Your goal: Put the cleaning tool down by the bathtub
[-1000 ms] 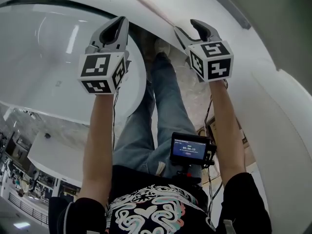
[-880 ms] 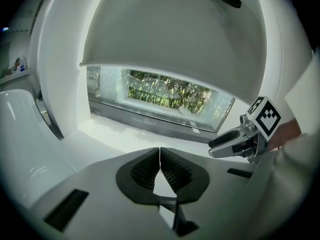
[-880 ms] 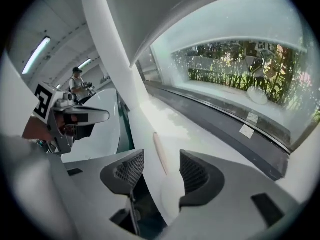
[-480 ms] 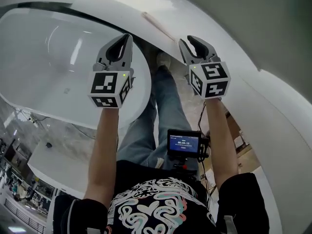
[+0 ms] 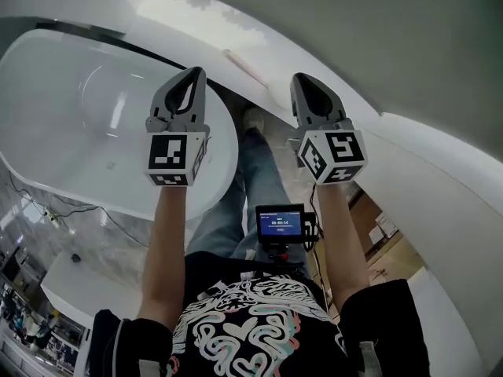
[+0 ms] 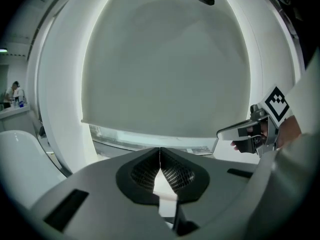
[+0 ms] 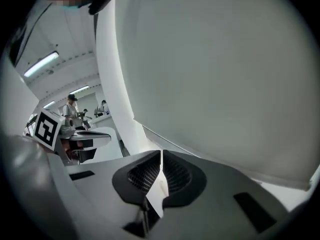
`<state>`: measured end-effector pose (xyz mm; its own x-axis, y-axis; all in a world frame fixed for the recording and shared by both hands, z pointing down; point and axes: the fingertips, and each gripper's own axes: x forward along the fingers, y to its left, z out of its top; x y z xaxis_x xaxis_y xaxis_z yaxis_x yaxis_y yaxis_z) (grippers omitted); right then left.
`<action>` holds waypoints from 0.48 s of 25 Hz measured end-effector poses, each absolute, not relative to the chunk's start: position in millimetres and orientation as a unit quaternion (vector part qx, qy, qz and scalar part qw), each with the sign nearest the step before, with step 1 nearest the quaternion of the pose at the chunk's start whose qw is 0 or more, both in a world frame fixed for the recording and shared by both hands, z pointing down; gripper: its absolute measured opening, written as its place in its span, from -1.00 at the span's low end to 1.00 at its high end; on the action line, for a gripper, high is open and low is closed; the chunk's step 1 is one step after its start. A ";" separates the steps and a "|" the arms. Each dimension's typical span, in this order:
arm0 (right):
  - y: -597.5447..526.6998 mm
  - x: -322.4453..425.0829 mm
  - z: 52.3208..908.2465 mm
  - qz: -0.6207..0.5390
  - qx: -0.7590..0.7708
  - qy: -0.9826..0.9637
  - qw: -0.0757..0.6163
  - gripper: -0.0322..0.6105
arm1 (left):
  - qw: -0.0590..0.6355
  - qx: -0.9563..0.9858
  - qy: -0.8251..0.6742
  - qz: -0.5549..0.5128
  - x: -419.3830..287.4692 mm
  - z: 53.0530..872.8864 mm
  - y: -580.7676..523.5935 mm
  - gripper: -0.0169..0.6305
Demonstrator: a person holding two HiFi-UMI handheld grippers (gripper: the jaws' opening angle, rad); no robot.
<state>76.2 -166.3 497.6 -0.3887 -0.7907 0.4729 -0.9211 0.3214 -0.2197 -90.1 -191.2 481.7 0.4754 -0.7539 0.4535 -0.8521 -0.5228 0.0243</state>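
Observation:
The cleaning tool [image 5: 245, 69], a thin pale pink stick, lies on the white ledge [image 5: 189, 22] that curves round the far side of the bathtub [image 5: 71, 124]. Neither gripper touches it. In the head view my right gripper [image 5: 303, 83] is held up just right of the tool and short of it. Its jaws are closing and meet tip to tip [image 7: 161, 154] with nothing between them. My left gripper [image 5: 192, 75] hovers over the tub's near rim, shut and empty [image 6: 160, 151]. Each gripper shows in the other's view: the right gripper [image 6: 250, 131] and the left gripper [image 7: 75, 134].
Below the grippers are the person's jeans-clad legs and a pale shoe [image 5: 253, 118] on marbled floor between the tub and a white curved wall [image 5: 440, 171]. A small screen [image 5: 280, 222] hangs at chest height. People stand far off [image 7: 70, 104].
The right gripper's jaws, wide open by the tool's near end a second ago, have come together. Both grippers have drawn back from the tool, which stays on the ledge.

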 end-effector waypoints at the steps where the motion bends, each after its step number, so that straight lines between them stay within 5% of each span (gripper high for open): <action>1: -165.1 78.2 487.7 0.233 0.537 -0.800 0.133 -0.79 | 0.119 0.851 -0.473 0.193 -88.6 471.4 -190.4 -0.90; 12: -133.3 85.2 392.7 0.148 0.567 -0.801 0.126 -0.79 | 0.059 0.853 -0.498 0.145 -99.9 374.4 -166.3 -0.90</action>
